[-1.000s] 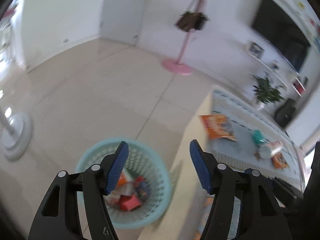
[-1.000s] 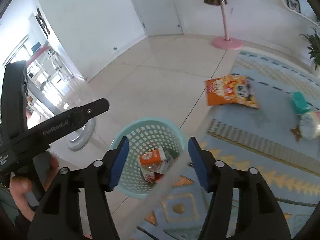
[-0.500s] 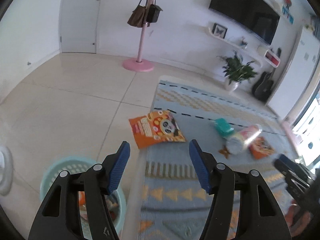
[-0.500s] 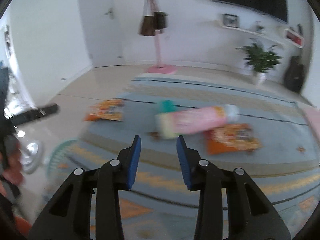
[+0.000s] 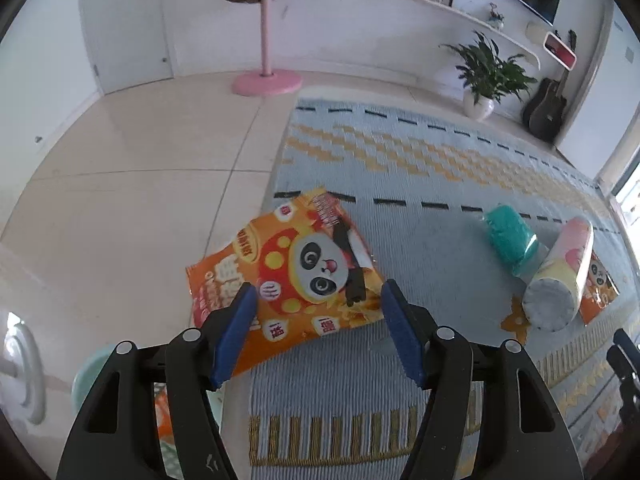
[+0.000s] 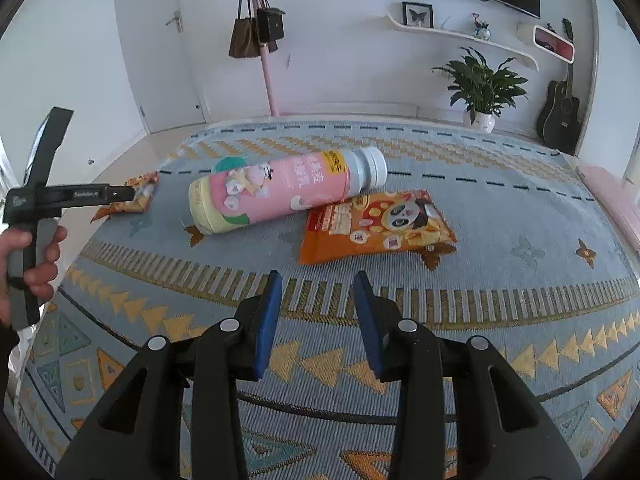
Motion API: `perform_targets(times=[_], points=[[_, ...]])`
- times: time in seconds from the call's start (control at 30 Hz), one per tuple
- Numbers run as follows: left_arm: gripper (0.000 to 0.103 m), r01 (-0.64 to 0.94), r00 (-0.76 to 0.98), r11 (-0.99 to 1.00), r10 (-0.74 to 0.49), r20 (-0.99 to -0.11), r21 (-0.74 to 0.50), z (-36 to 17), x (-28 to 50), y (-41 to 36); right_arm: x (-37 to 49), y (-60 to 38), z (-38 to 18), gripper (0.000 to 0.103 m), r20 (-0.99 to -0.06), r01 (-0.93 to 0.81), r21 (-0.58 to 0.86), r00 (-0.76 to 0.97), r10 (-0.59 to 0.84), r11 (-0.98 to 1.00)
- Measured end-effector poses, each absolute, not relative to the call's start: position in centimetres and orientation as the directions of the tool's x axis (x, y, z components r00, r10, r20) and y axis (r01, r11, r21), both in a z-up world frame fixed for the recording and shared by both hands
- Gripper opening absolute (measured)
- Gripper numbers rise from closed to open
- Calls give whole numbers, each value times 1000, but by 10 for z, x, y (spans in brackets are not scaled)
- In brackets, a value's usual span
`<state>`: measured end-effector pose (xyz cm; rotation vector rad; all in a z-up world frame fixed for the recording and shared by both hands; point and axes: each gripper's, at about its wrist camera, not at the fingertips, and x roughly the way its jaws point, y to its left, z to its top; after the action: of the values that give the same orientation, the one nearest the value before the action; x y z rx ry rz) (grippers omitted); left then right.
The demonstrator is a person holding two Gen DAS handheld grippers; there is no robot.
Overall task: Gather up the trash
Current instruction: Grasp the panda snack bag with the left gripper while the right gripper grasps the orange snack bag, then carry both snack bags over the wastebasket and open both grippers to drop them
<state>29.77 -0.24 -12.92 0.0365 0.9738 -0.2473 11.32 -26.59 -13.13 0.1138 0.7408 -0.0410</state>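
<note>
The left gripper (image 5: 316, 328), jaws released, hovers above the panda snack bag (image 5: 296, 280) at frame centre, perhaps not touching it. The right gripper (image 6: 318, 312) is released too, below the pink bottle (image 6: 280, 192).

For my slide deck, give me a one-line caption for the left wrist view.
Open left claw hovers over a panda snack bag lying across the rug edge.
</note>
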Motion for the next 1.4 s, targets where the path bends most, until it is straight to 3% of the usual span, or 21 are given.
perform_targets(times=[0.1, 0.33, 0.53, 0.57, 0.6, 0.67, 0.83, 1.03, 1.1, 1.23, 1.37, 1.4], points=[[79, 245, 518, 967, -196, -832, -76, -132, 302, -8, 111, -266, -131, 34, -668, 82, 94, 744, 2, 992], [76, 233, 549, 972, -105, -829, 31, -141, 302, -20, 111, -270, -131, 34, -667, 95, 119, 745, 9, 988], [39, 217, 568, 975, -93, -818, 39, -132, 303, -10, 112, -269, -131, 34, -670, 97, 112, 742, 3, 989], [27, 206, 574, 978, -87, -814, 41, -130, 303, -7, 112, -269, -131, 34, -670, 98, 112, 743, 2, 989], [8, 196, 584, 980, -80, -808, 44, -128, 303, -4, 111, -269, -131, 34, -669, 99, 112, 743, 1, 989], [3, 175, 616, 983, -67, -785, 53, -120, 297, -1, 111, -270, -131, 34, -668, 102, 115, 744, 1, 988], [1, 227, 647, 974, -134, -750, 22, -87, 259, -11, 112, -280, -131, 37, -672, 129, 157, 741, 10, 979], [1, 289, 652, 957, -217, -726, -27, -57, 178, -23, 123, -311, -127, 59, -695, 222, 216, 719, -10, 951], [1, 293, 626, 948, -290, -723, -127, -57, 153, -19, 131, -324, -127, 69, -703, 234, 241, 711, 4, 942], [1, 318, 618, 935, -328, -715, -155, -70, 128, -27, 149, -337, -127, 86, -701, 200, 178, 712, -18, 963], [1, 378, 594, 917, -344, -727, -126, -86, 126, -43, 173, -345, -143, 83, -767, 189, 174, 642, 13, 966], [1, 384, 593, 916, -342, -729, -116, -87, 126, -45, 175, -346, -145, 74, -775, 193, 183, 632, 21, 964]])
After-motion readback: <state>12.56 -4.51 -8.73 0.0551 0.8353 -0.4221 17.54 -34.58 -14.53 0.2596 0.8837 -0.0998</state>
